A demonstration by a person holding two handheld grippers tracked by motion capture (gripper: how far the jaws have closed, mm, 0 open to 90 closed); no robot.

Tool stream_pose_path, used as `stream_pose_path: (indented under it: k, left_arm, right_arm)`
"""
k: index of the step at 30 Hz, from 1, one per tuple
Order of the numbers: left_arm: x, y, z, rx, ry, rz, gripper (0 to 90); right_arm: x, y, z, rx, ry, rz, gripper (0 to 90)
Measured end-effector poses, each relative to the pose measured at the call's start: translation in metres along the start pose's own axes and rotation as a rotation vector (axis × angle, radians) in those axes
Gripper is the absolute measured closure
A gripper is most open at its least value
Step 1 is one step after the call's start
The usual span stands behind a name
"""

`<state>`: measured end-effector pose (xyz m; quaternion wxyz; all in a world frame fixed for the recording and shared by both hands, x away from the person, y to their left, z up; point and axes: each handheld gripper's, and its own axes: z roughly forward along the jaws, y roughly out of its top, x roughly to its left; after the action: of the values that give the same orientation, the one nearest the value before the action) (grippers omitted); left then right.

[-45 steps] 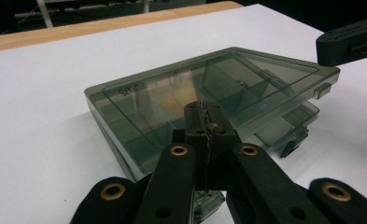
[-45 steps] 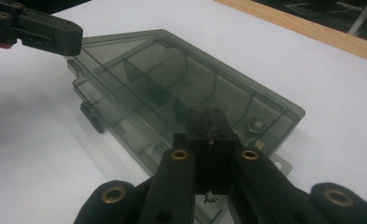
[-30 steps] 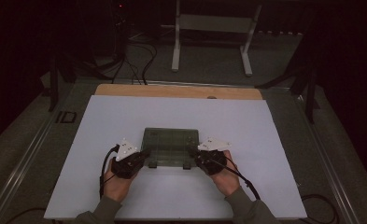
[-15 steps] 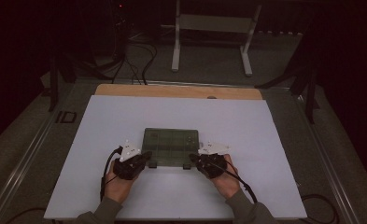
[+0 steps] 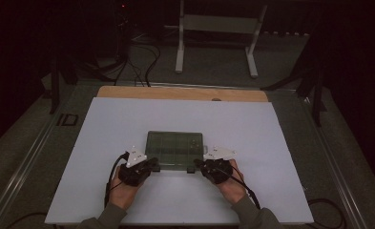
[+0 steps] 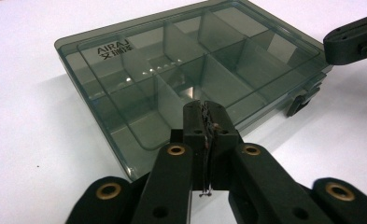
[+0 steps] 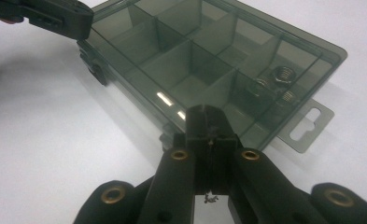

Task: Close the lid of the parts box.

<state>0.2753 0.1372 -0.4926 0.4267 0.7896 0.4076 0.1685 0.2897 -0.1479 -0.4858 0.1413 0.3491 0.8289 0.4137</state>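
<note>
A smoky see-through compartment box (image 5: pixel 174 148) lies with its lid down on the white mat (image 5: pixel 118 119). My left gripper (image 5: pixel 153 165) is at the box's near left corner and my right gripper (image 5: pixel 198 164) at its near right corner. Both have their jaws pressed together with nothing between them. In the left gripper view the shut tips (image 6: pixel 204 107) rest against the near wall of the box (image 6: pixel 172 70), with a dark latch (image 6: pixel 302 100) off to the right. The right gripper (image 7: pixel 209 114) points at the box (image 7: pixel 195 51) near a compartment holding metal nuts (image 7: pixel 279 77).
A hang tab (image 7: pixel 307 126) sticks out of the box's side. A wooden strip (image 5: pixel 180 93) borders the mat's far edge. Beyond it stand a metal frame (image 5: pixel 218 24) and loose cables (image 5: pixel 142 62). White mat stretches out on both sides of the box.
Both hands have slid a little toward the person, from beside the box to its near corners. The box has not moved.
</note>
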Motion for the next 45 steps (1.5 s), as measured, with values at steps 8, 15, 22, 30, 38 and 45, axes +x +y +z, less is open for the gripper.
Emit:
stream_pose_path:
  k: [8, 15, 22, 30, 38, 45]
  left_arm:
    - [0.009, 0.001, -0.011, -0.036, -0.001, -0.012, 80.2]
    - [0.019, 0.000, -0.026, -0.074, 0.012, -0.017, 68.5]
    - [0.026, -0.001, -0.041, -0.115, 0.018, -0.024, 56.1]
    - [0.031, -0.002, -0.053, -0.157, 0.058, -0.034, 43.1]
    - [0.033, -0.006, -0.061, -0.156, 0.091, -0.035, 27.1]
    - [0.036, -0.009, -0.069, -0.160, 0.122, -0.040, 15.2]
  right_arm:
    - [-0.007, -0.005, -0.009, -0.022, -0.007, 0.005, 83.8]
    - [-0.015, -0.011, -0.026, -0.052, -0.016, 0.007, 75.6]
    - [-0.028, -0.022, -0.046, -0.080, -0.050, 0.030, 59.3]
    - [-0.045, -0.037, -0.068, -0.106, -0.093, 0.069, 42.7]
    - [-0.060, -0.057, -0.091, -0.117, -0.156, 0.120, 30.1]
    - [-0.065, -0.074, -0.106, -0.134, -0.194, 0.143, 22.8]
